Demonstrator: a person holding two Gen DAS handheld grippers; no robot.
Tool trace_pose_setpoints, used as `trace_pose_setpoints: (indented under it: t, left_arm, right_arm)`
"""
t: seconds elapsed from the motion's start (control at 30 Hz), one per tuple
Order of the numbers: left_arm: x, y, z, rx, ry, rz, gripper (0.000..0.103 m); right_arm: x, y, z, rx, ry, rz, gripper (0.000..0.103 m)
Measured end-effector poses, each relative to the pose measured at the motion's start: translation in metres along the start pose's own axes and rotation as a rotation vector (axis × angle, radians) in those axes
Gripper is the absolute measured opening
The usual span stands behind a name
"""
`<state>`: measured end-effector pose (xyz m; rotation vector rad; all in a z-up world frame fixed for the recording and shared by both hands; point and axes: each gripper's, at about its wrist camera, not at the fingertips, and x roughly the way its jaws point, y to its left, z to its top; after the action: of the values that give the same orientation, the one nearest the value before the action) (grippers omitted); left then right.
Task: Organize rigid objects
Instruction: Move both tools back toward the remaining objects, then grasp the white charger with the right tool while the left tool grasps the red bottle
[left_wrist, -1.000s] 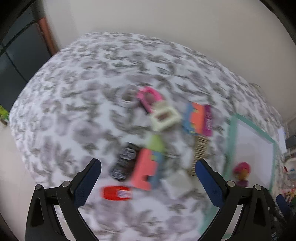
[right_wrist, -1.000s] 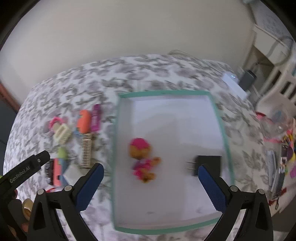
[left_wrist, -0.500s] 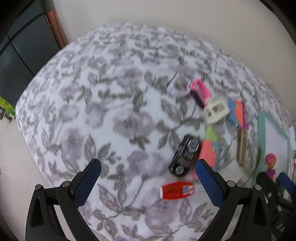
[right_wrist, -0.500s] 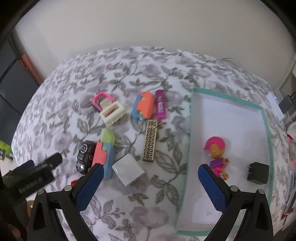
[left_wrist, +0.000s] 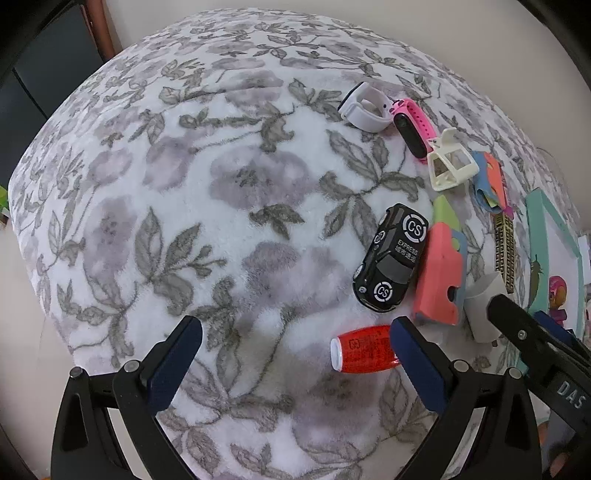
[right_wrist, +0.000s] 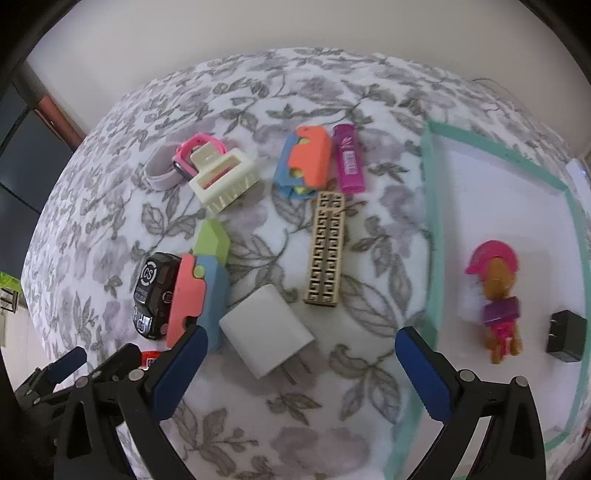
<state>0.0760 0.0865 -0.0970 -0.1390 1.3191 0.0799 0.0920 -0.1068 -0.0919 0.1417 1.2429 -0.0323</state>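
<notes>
— What changed since half a second ago?

— I moved the right gripper (right_wrist: 295, 363) left, off the green-rimmed tray (right_wrist: 431, 236). Now it hangs over the flowered blanket (left_wrist: 184, 206), wide open and holding nothing.

— And the left gripper (left_wrist: 291, 350)?

— Wide open too, empty. The white charger (right_wrist: 266, 331) lies between my right fingers; the red bottle (left_wrist: 364, 349) touches the left gripper's right finger.
</notes>
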Motion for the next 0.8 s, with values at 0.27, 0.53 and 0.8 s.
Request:
trace_pose_setpoints:
  t: [0.27, 0.53, 0.8]
  left_arm:
    - [0.002, 0.019, -0.006, -0.021, 0.008, -0.043, 0.101]
    - [-0.005, 0.015, -0.008, 0.002, 0.006, -0.046, 0.101]
    - [-0.009, -0.001, -0.014, 0.061, 0.002, -0.049, 0.101]
  right_arm:
    - [0.013, 0.012, 0.001, -0.029, 0.029, 0.011, 0.084]
    - [0.013, 0.002, -0.003, 0.003, 0.029, 0.05, 0.07]
    - [0.005, -0.018, -0.013, 0.049, 0.042, 0.061, 0.062]
